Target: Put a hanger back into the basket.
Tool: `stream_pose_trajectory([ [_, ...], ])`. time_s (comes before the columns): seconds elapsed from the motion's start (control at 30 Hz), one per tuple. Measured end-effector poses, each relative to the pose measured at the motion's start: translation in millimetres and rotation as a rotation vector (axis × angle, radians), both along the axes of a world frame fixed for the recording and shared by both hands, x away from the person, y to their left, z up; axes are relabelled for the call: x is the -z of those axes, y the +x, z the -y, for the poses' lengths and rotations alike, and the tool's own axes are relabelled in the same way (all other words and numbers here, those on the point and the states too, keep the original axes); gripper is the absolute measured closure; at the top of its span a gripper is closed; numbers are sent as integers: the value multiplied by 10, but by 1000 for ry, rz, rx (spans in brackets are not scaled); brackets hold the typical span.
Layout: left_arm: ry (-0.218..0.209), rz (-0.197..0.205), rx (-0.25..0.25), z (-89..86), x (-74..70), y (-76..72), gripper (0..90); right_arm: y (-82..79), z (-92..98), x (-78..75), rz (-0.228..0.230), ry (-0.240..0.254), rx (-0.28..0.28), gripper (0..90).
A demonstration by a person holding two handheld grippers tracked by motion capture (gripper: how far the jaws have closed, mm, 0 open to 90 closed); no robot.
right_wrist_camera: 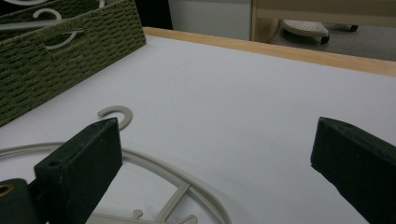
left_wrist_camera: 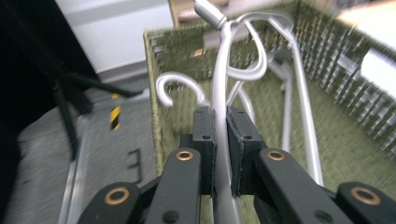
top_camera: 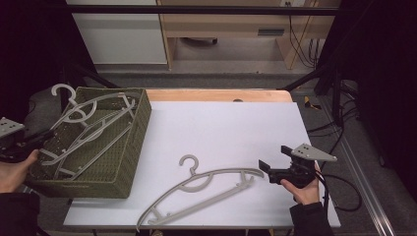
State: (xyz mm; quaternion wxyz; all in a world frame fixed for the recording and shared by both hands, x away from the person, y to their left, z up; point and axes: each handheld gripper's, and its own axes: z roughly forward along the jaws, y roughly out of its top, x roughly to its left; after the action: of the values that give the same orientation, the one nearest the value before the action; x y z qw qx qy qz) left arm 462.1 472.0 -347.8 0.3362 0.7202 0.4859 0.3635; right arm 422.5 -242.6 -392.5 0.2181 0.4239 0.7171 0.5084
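At far left, the left gripper [left_wrist_camera: 220,140] is clamping a grey hanger [left_wrist_camera: 219,88] over the green basket [top_camera: 133,147]. At lower centre, a second hanger [top_camera: 206,189] is lying on the white table [top_camera: 236,128]. At lower right, the right gripper [right_wrist_camera: 215,163] is hovering, jaws wide apart.

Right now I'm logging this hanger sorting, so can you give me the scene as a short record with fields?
left gripper: shut on a hanger, held over the basket
right gripper: open, holding nothing, beside the loose hanger
basket: green, woven, at the table's left edge; hangers inside
loose hanger: flat on the white table, near the front edge
hook of the loose hanger: points toward the basket
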Motion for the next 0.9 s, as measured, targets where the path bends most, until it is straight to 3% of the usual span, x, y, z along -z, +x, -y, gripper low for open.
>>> stream_pose_trajectory([
  [0.03, 21, -8, -8, 24, 35, 13, 824, 1, -1, 1, 1, -1, 0, 24],
  [0.13, -9, -9, 5, 41, 97, 39, 825, 1, 1, 1, 2, 0, 0, 24],
  [0.27, 7, -18, 12, 109, 101, 68, 824, 1, -2, 2, 1, 0, -1, 24],
  [0.33, 14, -45, 21, 151, 131, 98, 823, -1, -2, 1, 0, 1, -1, 24],
  [0.4, 66, -85, 8, 199, 160, 132, 822, -3, 5, -1, 2, -1, -4, 23],
  [0.57, 140, -176, -20, 266, 181, 200, 817, -9, 15, -10, 4, 5, -1, 24],
  [0.63, 136, -218, -21, 269, 180, 222, 813, -10, 15, -10, 2, 6, 1, 24],
  [0.67, 141, -259, -19, 272, 178, 236, 807, -9, 13, -9, 4, 4, 0, 24],
  [0.8, 175, -279, -28, 284, 200, 238, 796, -10, 13, -11, 7, 6, 0, 24],
  [0.9, 138, -286, -27, 275, 183, 223, 788, -11, 17, -12, 6, 5, 1, 23],
])
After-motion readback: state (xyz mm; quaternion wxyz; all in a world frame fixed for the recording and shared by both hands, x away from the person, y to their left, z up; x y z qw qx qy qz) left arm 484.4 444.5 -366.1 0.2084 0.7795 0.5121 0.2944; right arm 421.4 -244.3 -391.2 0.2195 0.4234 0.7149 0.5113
